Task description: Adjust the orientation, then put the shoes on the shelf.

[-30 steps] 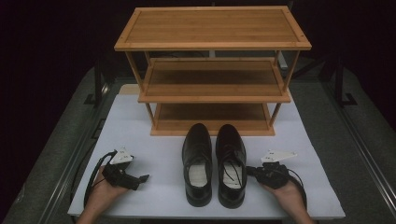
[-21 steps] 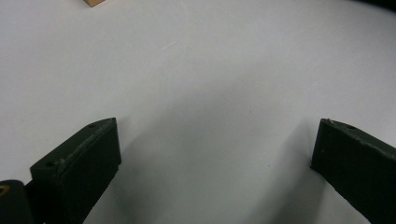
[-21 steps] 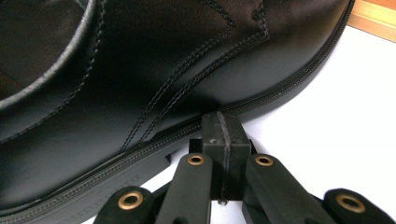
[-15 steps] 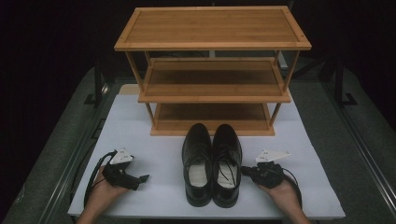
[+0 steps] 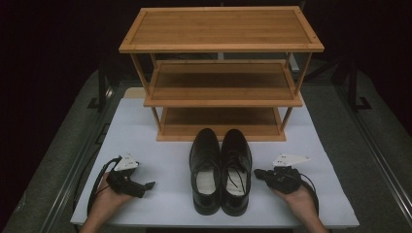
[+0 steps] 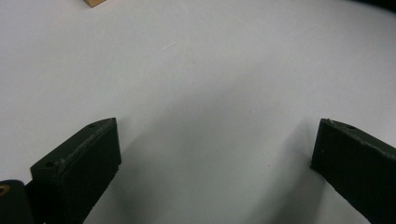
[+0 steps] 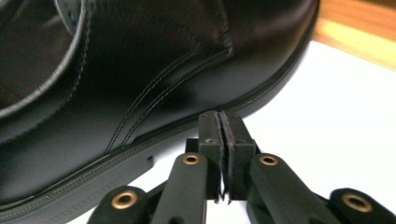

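Two black leather shoes stand side by side on the white mat [image 5: 160, 145], toes toward the rack: the left shoe [image 5: 205, 165] and the right shoe [image 5: 236, 165]. My right gripper [image 5: 257, 173] lies on the mat at the right shoe's outer side. In the right gripper view its tips [image 7: 223, 126] point at the shoe's [image 7: 140, 70] sole edge; I cannot tell whether they touch it. The pads have just parted to a hairline slit, with nothing between them. My left gripper [image 5: 145, 187] rests on the mat to the left, its jaws [image 6: 215, 154] wide open over bare mat.
A three-shelf wooden rack [image 5: 221, 48] stands just behind the shoes, its lowest shelf [image 5: 221, 121] level with the mat; its base [image 7: 364, 28] appears in the right gripper view. Dark table and metal rails surround the mat. Cables trail from both grippers.
The right shoe has slid left until it sits against the left shoe. The right gripper followed it left, then drew back slightly. The left gripper has stayed put.
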Tool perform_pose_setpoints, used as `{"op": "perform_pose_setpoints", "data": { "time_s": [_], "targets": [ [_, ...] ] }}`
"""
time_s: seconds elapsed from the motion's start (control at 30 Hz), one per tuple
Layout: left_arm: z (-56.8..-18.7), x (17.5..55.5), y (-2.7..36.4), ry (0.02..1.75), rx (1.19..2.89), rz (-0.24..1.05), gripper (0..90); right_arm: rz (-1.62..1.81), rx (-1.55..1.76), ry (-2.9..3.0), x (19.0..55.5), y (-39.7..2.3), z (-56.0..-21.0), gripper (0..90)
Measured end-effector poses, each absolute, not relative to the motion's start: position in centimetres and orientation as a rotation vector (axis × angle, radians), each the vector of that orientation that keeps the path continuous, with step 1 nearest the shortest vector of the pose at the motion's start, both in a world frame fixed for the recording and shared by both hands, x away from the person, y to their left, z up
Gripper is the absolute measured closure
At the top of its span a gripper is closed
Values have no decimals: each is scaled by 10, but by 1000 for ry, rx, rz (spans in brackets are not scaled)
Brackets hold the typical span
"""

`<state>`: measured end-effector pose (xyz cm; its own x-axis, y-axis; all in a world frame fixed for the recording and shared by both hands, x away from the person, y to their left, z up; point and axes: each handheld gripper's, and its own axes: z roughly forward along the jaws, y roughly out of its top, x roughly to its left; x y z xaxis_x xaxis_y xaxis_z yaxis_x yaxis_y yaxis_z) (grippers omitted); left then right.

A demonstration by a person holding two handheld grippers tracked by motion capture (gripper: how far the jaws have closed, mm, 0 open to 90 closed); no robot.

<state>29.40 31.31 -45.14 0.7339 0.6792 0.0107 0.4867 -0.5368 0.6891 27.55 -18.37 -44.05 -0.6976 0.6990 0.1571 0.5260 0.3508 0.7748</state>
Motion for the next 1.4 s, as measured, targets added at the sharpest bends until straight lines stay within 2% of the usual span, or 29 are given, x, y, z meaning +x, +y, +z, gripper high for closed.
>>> {"op": "perform_pose_setpoints", "data": {
  "time_s": [0.27, 0.33, 0.4, 0.6, 0.7, 1.03, 1.4],
  "targets": [
    [-438, 292, 301, 874, 2226, 339, 64, 1297, 1114, 2380, 276, -193, -427, 770],
    [-430, 291, 296, 856, 2190, 331, 142, 1292, 1114, 2369, 275, -194, -424, 741],
    [-423, 291, 291, 854, 2148, 306, 153, 1299, 1113, 2363, 276, -195, -419, 715],
    [-400, 289, 267, 796, 2101, 270, 322, 1343, 1100, 2346, 276, -197, -402, 647],
    [-389, 290, 252, 758, 2092, 251, 361, 1366, 1085, 2343, 277, -193, -392, 612],
    [-366, 300, 207, 644, 2101, 222, 390, 1428, 1005, 2368, 284, -169, -374, 564],
    [-367, 314, 179, 611, 2106, 188, 383, 1443, 956, 2419, 293, -148, -371, 550]
  ]
}}
